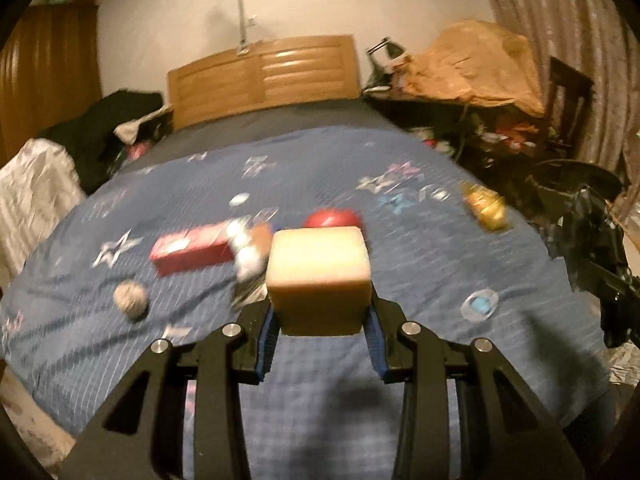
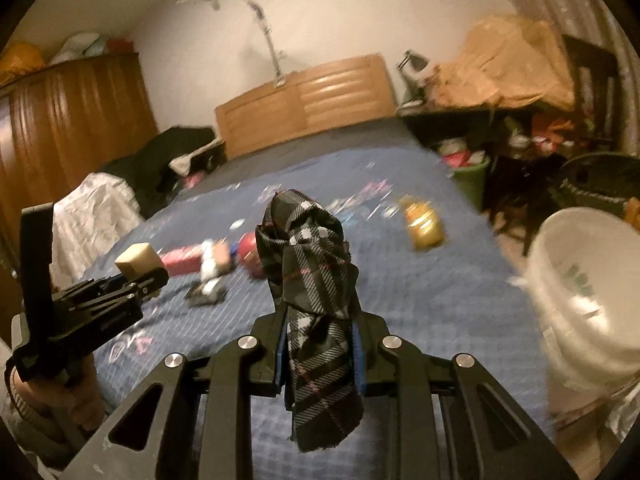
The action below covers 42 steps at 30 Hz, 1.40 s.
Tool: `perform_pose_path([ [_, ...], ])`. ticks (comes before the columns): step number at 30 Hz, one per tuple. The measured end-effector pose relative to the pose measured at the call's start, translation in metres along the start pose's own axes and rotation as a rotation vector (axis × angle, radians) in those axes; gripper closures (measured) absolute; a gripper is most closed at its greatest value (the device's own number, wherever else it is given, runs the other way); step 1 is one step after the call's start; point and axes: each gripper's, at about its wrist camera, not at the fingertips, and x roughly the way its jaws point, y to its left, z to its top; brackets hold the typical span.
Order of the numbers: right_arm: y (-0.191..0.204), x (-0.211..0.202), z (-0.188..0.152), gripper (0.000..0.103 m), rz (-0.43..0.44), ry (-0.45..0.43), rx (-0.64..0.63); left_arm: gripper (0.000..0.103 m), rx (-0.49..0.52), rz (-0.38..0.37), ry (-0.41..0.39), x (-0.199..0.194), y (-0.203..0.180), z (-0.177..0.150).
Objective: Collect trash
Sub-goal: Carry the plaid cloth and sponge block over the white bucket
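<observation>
Left wrist: L claw (image 1: 320, 320) grips spongy beige block (image 1: 318, 276).

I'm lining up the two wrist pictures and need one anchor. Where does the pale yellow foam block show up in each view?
Left wrist view: the yellow foam block sits at centre, clamped between the left gripper fingers, above the blue bedspread.
Right wrist view: the same block is at the left edge, held by the left gripper.
Shared landmark: the red box lying on the bedspread behind the block.
</observation>
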Motion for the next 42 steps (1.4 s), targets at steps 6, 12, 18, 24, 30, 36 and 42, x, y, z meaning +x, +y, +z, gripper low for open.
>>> perform_pose_path([
  [6,-0.054,-0.034,0.030,0.077,-0.123,-0.077,0.033,0.067,0.086,-0.089,-0.074,0.000,-0.066,0.039],
  [12,-0.119,-0.071,0.050,0.077,-0.262,-0.126,0.068,0.067,0.189,-0.212,-0.107,0.005,-0.145,0.067],
  [18,-0.192,-0.110,0.058,0.077,-0.401,-0.125,0.107,0.067,0.303,-0.334,-0.131,0.008,-0.227,0.080],
  [24,-0.258,-0.143,0.056,0.077,-0.498,-0.103,0.146,0.067,0.389,-0.468,-0.115,0.015,-0.297,0.086],
  [30,-0.300,-0.147,0.051,0.077,-0.536,-0.082,0.171,0.067,0.455,-0.588,-0.055,0.037,-0.352,0.088],
  [36,-0.323,-0.131,0.045,0.077,-0.529,-0.049,0.202,0.067,0.492,-0.616,0.015,0.058,-0.378,0.077],
  [42,-0.319,-0.117,0.036,0.077,-0.520,-0.016,0.213,0.067,0.516,-0.610,0.032,0.066,-0.386,0.067],
])
